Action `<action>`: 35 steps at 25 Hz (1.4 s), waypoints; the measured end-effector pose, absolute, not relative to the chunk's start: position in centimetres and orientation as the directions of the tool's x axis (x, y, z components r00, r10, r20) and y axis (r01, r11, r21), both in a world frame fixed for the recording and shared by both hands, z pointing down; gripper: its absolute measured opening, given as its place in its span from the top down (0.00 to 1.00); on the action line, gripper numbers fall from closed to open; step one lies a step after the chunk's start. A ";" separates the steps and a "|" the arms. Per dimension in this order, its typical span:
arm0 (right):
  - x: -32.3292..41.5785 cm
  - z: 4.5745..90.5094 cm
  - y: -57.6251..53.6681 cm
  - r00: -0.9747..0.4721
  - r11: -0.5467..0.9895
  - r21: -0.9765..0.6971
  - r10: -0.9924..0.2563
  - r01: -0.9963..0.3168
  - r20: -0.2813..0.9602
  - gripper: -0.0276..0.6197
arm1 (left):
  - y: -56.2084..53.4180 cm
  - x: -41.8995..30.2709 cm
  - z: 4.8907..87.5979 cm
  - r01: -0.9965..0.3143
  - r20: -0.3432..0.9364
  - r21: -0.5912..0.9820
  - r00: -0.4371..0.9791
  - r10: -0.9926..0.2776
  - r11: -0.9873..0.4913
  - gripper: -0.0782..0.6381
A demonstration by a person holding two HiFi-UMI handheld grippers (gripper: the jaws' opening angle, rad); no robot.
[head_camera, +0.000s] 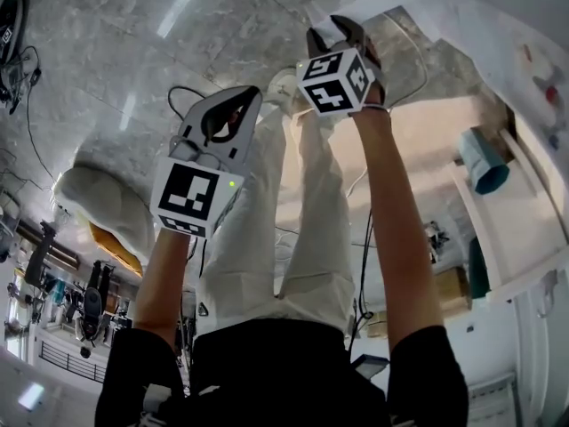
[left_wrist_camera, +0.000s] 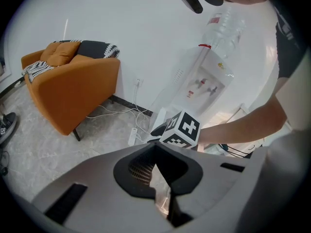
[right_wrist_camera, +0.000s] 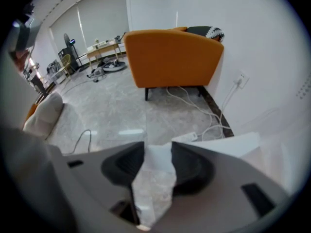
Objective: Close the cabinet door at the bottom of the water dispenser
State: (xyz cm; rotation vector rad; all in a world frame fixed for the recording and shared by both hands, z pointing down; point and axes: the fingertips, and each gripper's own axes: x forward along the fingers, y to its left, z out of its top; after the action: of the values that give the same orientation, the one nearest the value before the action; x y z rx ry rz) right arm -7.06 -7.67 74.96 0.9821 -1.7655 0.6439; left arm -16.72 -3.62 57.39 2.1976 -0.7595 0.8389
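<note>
Approach step: the right gripper [right_wrist_camera: 158,148], jaws spread and empty, hovers by the open cabinet door [right_wrist_camera: 235,147] and must next push it closed, while the left gripper [left_wrist_camera: 155,147] has its jaws together.

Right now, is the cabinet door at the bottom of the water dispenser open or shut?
Open: the cabinet door stands swung away, and the cabinet's inside shows, with a teal thing in it.

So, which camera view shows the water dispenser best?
The left gripper view: the water dispenser shows with bottle and taps, its bottom hidden by an arm. The head view shows only its open cabinet. The right gripper view shows only a white panel, maybe its door.
</note>
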 end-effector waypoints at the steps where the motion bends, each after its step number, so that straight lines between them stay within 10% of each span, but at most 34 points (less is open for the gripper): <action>1: -6.9 75.0 -7.4 -0.196 0.531 0.009 -0.327 -0.847 0.924 0.65 | -3.5 -16.6 57.4 -0.694 0.729 0.366 0.628 -0.273 -0.620 0.88; 35: 3.3 75.1 1.7 -0.068 0.347 0.064 -0.354 -0.936 0.933 0.77 | 1.4 -10.1 58.0 -0.569 0.733 0.361 0.663 -0.152 -0.739 0.88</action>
State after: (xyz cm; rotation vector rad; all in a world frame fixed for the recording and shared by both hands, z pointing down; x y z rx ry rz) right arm 3.30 1.70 75.09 1.1822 -1.6221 0.7373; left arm -10.11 1.40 58.02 2.2957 -0.5559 0.9410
